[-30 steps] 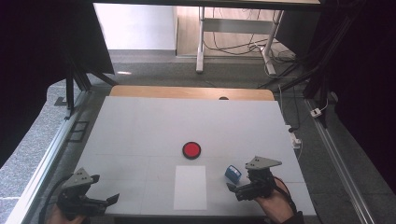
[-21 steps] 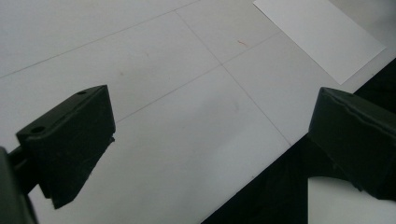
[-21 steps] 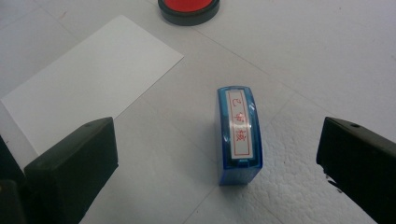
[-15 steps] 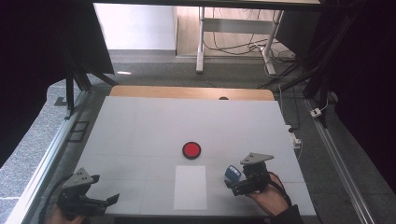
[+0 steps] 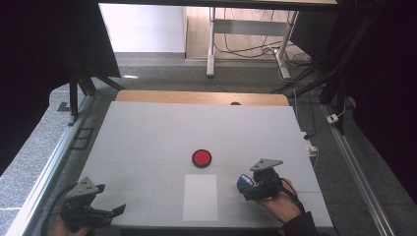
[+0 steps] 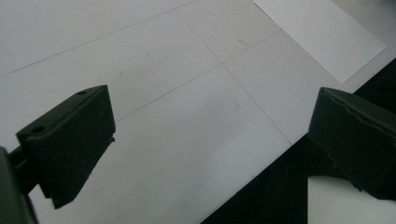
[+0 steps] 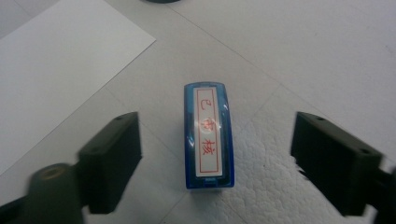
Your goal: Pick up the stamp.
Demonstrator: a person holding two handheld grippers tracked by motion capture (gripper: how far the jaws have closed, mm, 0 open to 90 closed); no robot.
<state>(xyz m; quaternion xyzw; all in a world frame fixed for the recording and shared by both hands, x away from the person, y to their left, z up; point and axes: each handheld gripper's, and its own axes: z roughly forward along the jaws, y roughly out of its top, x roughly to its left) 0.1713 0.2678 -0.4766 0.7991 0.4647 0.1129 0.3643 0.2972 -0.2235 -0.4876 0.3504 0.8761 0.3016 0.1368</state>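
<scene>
The work here looks to be at its very beginning: the blue stamp (image 7: 208, 135) stands on the counter (image 5: 147, 132), just to the right of the white sheet of paper (image 5: 200, 197), and nothing holds it yet. The right gripper (image 7: 215, 163) has come around the stamp, so that the stamp is between its two jaws, and the jaws have just been closing toward it; in the right gripper view there is a clear gap on both sides, so the pads do not press on it, and I judge the grasp as not completed. In the high view this gripper (image 5: 248, 188) sits near the right side of the paper with the stamp (image 5: 243, 182) at its tip. The red ink pad (image 5: 201, 158) lies just beyond the far edge of the paper and appears untouched, and the paper shows no mark that I can see. The left gripper (image 5: 117, 210) rests well to the left of the paper, near the front edge of the counter, with its jaws spread wide and nothing between them. What is left, as I judge it, is to finish closing on the stamp, lift it, and probably bring it to the ink pad and then to the paper.
</scene>
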